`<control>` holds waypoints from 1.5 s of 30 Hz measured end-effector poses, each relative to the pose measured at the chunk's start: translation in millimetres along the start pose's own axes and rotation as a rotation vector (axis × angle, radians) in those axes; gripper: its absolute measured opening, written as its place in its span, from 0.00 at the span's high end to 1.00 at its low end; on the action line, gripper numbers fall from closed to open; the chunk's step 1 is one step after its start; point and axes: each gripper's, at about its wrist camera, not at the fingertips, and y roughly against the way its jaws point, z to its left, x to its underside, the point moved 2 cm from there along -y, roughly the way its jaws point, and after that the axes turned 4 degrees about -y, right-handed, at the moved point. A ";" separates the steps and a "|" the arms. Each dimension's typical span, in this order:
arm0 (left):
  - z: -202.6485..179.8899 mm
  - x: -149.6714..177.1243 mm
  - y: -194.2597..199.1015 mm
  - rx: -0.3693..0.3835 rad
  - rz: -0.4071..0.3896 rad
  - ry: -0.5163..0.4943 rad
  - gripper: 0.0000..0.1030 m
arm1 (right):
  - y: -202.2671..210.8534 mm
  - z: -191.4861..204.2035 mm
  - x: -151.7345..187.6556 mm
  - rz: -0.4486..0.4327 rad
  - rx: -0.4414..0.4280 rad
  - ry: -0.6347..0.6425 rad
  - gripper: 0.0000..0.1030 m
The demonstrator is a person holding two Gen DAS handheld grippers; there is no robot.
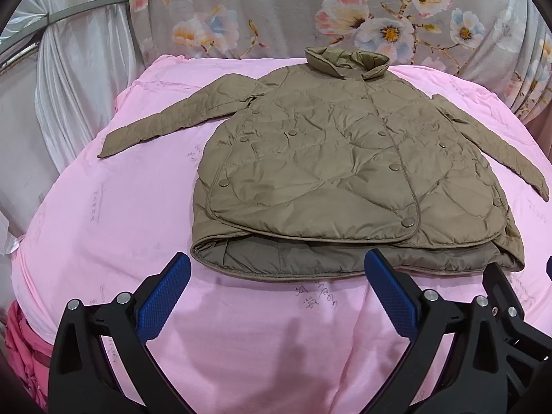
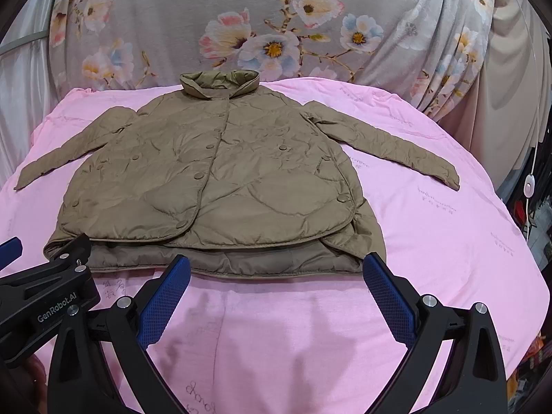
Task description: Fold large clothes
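A brown quilted jacket lies flat, front up, on a pink sheet, collar at the far side and both sleeves spread outward. It also shows in the right wrist view. My left gripper is open and empty, hovering just short of the jacket's near hem. My right gripper is open and empty, also just short of the hem, to the right of the left one. The left gripper's body shows at the left of the right wrist view.
A grey floral fabric hangs behind the bed. White curtain at the left. A pink-red cloth lies at the near left edge. A white cord with a switch hangs at the right.
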 end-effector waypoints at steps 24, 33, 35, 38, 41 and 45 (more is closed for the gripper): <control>6.7 1.2 -0.4 -0.006 0.005 0.014 0.05 | -0.4 7.5 2.2 -0.003 0.001 0.006 0.05; 7.6 1.0 -0.8 -0.004 0.004 0.012 0.05 | -2.0 8.3 2.7 -0.001 0.000 0.006 0.05; 7.7 1.1 -0.6 -0.004 0.005 0.013 0.05 | -2.1 8.8 2.9 -0.002 0.000 0.006 0.05; 7.9 1.1 -0.8 -0.004 0.006 0.012 0.05 | -2.8 8.6 2.8 -0.002 0.000 0.007 0.05; 9.0 0.0 -2.3 -0.002 0.010 0.014 0.05 | -3.1 8.0 2.6 0.000 -0.001 0.005 0.05; 10.7 -0.3 -3.1 0.000 0.012 0.015 0.05 | -4.8 8.9 3.6 0.001 -0.001 0.005 0.05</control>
